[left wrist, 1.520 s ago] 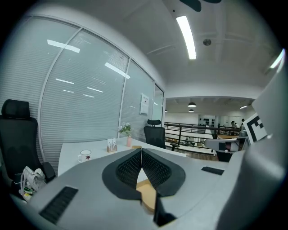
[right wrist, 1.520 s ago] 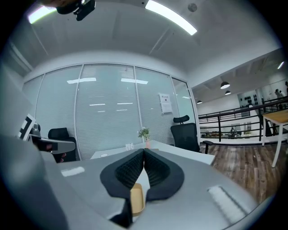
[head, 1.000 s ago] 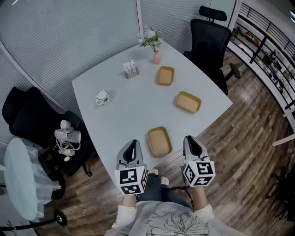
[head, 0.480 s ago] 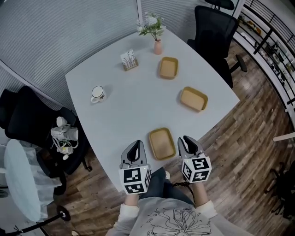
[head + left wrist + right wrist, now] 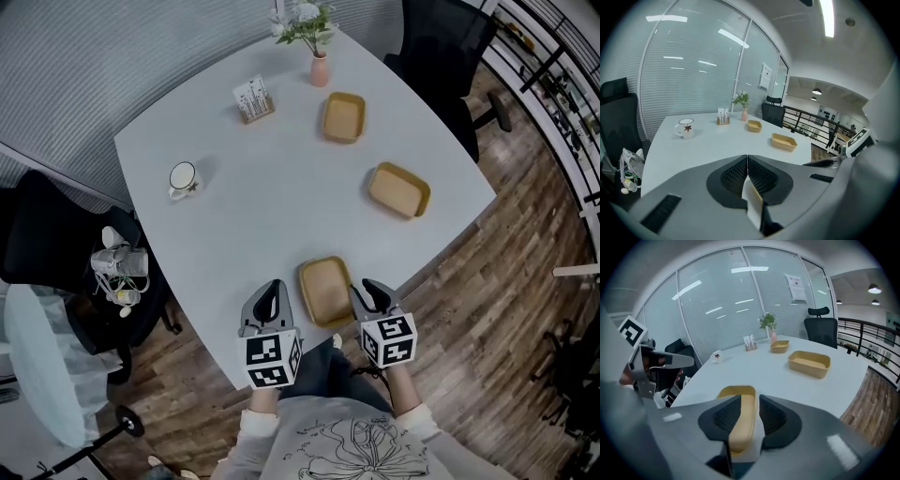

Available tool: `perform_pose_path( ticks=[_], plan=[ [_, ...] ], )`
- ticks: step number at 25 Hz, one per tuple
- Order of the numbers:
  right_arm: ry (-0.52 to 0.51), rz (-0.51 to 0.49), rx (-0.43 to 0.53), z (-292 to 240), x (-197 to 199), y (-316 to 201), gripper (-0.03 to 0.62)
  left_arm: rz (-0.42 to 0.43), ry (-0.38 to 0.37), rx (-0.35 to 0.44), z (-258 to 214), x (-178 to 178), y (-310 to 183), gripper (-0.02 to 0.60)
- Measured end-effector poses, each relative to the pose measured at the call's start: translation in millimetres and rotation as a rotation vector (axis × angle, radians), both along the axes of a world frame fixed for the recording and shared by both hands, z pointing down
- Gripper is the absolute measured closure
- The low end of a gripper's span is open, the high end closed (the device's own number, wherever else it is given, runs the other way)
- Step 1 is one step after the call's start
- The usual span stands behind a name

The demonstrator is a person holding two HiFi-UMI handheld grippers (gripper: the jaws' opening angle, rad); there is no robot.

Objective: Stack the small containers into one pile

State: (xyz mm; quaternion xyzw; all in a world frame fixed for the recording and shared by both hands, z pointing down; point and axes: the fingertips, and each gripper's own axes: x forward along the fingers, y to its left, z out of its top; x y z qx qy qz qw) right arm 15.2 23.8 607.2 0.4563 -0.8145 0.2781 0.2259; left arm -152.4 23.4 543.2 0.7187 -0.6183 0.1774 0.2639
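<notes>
Three shallow tan containers lie apart on the white table (image 5: 253, 206): a near one (image 5: 324, 289) at the front edge, one at the right (image 5: 398, 189) and a far one (image 5: 343, 116). My right gripper (image 5: 367, 294) hovers just right of the near container (image 5: 737, 393). Its jaws are opening, and the container's rim shows in the gap without either pad pressing on it. My left gripper (image 5: 270, 302) hangs over the table edge left of that container, shut with nothing in it (image 5: 746, 161).
A white mug (image 5: 182, 177) stands at the table's left. A card holder (image 5: 250, 98) and a pink vase with flowers (image 5: 319, 68) are at the far end. A black office chair (image 5: 441, 37) is beyond the far right corner. Wooden floor lies below the front edge.
Both grippers have come forward to the table's front edge, and the right one now sits closer beside the near container. The containers have not moved on the table.
</notes>
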Motion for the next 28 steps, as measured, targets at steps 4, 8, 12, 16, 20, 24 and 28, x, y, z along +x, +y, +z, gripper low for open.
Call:
perform_pose_path(
  ticks=[4,8,12,16,20,24,28],
  plan=[
    [0.017,-0.010,-0.047,19.4,-0.4,3.4,0.462,0.009,0.005,-0.028,11.5,1.3,-3.4,0.574],
    [0.029,-0.006,-0.091,36.1,-0.7,6.8,0.462,0.021,0.009,-0.050,20.0,1.8,-5.2,0.574],
    [0.031,-0.004,-0.123,47.4,-3.2,8.8,0.468,0.028,0.014,-0.065,26.0,-0.3,-9.8,0.574],
    [0.041,0.018,-0.140,55.0,-2.6,8.7,0.532,0.035,0.020,-0.071,29.5,-4.3,-15.7,0.574],
    [0.012,0.039,-0.146,52.5,-1.3,6.0,0.562,0.039,0.025,-0.068,29.7,-6.1,-23.1,0.574],
    [-0.011,0.064,-0.121,37.5,4.0,-7.4,0.563,0.048,0.045,-0.054,26.2,-4.0,-35.0,0.574],
    [-0.007,0.083,-0.071,14.5,11.5,-26.7,0.563,0.063,0.065,-0.035,18.9,-2.3,-46.0,0.574]
  ],
)
